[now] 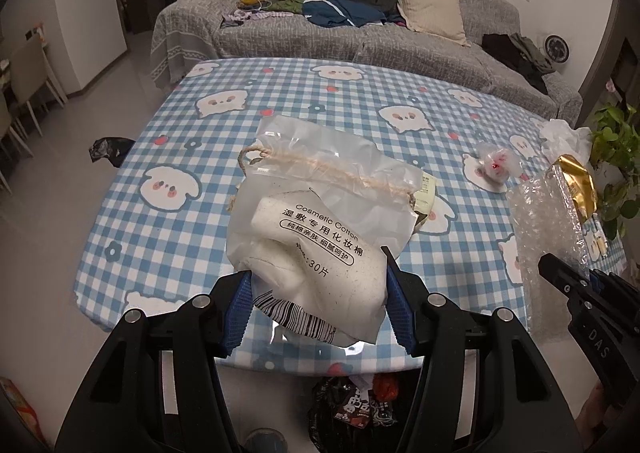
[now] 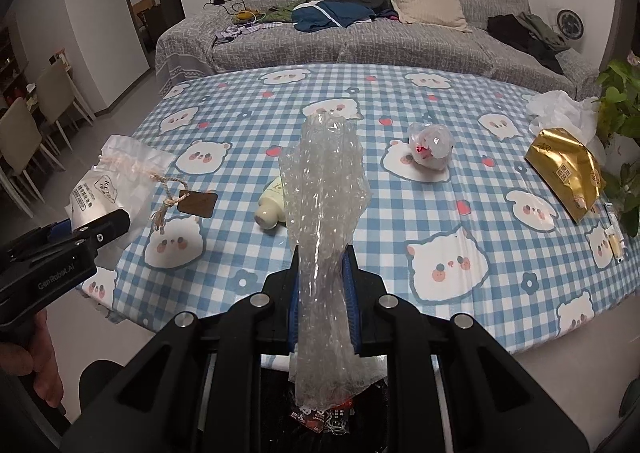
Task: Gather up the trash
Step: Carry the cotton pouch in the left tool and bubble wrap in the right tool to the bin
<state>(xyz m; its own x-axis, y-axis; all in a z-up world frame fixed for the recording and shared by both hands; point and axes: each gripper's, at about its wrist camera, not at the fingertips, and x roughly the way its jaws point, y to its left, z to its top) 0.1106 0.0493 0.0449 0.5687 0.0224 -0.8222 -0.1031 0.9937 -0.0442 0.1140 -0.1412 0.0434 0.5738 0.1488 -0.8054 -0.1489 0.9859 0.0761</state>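
Two hand-held grippers show, each pinching one piece of trash above the near edge of the table [image 2: 500, 237] with its blue-and-white checked cloth. At the left of the right-wrist frame, the left hand-held gripper [image 1: 316, 301] clamps one translucent drawstring pouch of cosmetic cotton pads [image 1: 316, 221] between its blue pads. In the centre, the right hand-held gripper [image 2: 324, 293] is squeezed narrow on one long strip of clear bubble wrap [image 2: 324, 213], which stands up from its jaws. Behind it one cream bottle [image 2: 272, 209] lies on the table. Further right lie one small knotted clear bag [image 2: 430, 147], one gold foil packet [image 2: 568, 173] and one crumpled white plastic bag [image 2: 560, 109]. Below the jaws, at bottom centre, dark wrappers [image 2: 320, 419] show.
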